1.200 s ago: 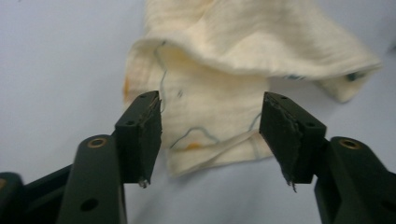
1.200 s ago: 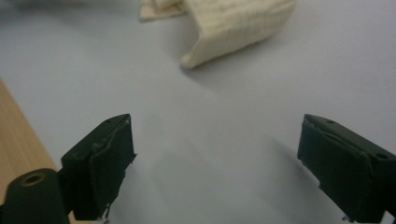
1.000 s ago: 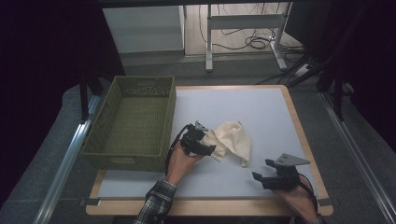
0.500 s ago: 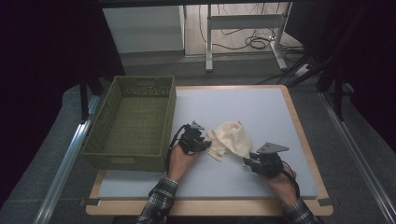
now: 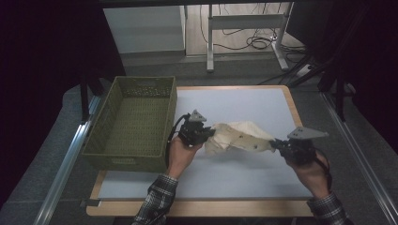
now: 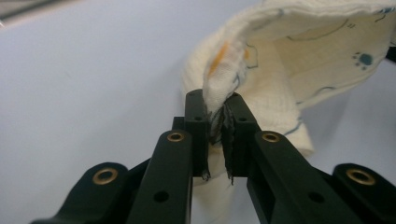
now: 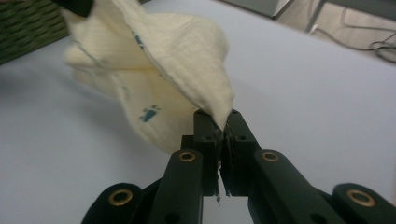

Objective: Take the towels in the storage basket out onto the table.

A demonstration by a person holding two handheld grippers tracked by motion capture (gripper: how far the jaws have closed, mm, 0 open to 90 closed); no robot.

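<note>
Counter [image 5: 244, 183] carries a green woven basket [image 5: 133, 123] at nine o'clock, nothing visible inside it. Cream cloth [image 5: 239, 137] hangs stretched above the counter's middle, just beside the basket. Left claw [image 5: 206, 133] has just closed, pinching the cloth's nine o'clock end; right claw [image 5: 277, 144] has just clamped its three o'clock corner.

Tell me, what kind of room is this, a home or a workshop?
Most likely a lab or workshop. A bare white table with a wooden rim holds a green basket and a cream cloth; behind it are a metal desk frame and loose cables on the floor.
</note>
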